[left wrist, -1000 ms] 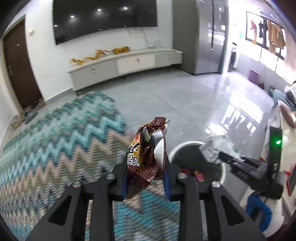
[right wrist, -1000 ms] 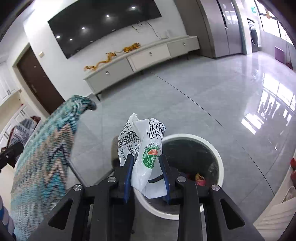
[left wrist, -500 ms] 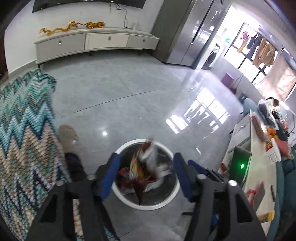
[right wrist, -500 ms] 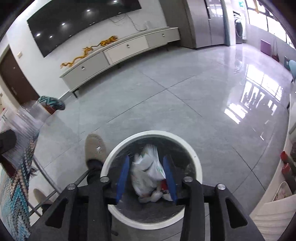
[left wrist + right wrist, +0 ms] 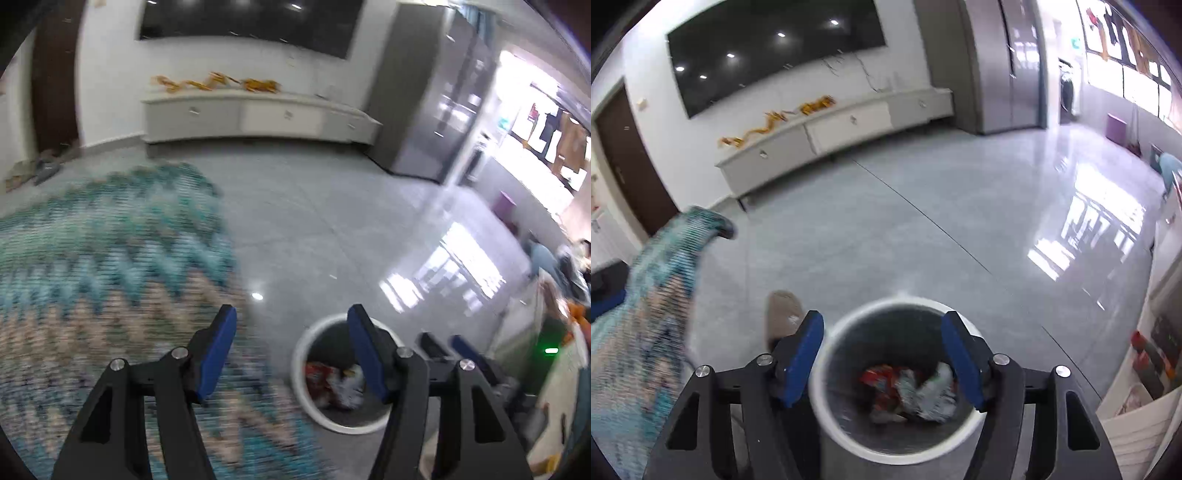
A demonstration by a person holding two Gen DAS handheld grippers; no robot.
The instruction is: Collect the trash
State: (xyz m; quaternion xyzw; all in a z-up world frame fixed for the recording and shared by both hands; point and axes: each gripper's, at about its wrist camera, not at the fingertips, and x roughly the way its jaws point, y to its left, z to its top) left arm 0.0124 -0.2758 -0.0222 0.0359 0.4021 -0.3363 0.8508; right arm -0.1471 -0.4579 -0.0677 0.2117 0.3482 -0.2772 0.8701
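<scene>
A round bin with a white rim [image 5: 827, 406] stands on the grey floor directly under my right gripper [image 5: 882, 338]. The gripper's jaws are opening and nothing is between its blue pads [image 5: 803, 356]. Inside the bin lie a red snack wrapper [image 5: 881, 380] and a crumpled white plastic bag [image 5: 932, 393]. My left gripper [image 5: 291, 334] is open and empty, up and to the left of the bin [image 5: 301, 373], at the edge of the zigzag cloth [image 5: 92, 280]. The dropped trash [image 5: 332, 380] shows in the bin from that side too.
The teal and beige zigzag cloth [image 5: 653, 314] covers a surface left of the bin. A slippered foot [image 5: 783, 310] stands beside the bin. A long white cabinet [image 5: 831, 129] lines the far wall, and a low table with clutter [image 5: 554, 354] is at the right.
Both grippers opened and let their trash fall into the bin: the brown wrapper from the left, the white bag from the right. The left gripper then swung back left toward the cloth.
</scene>
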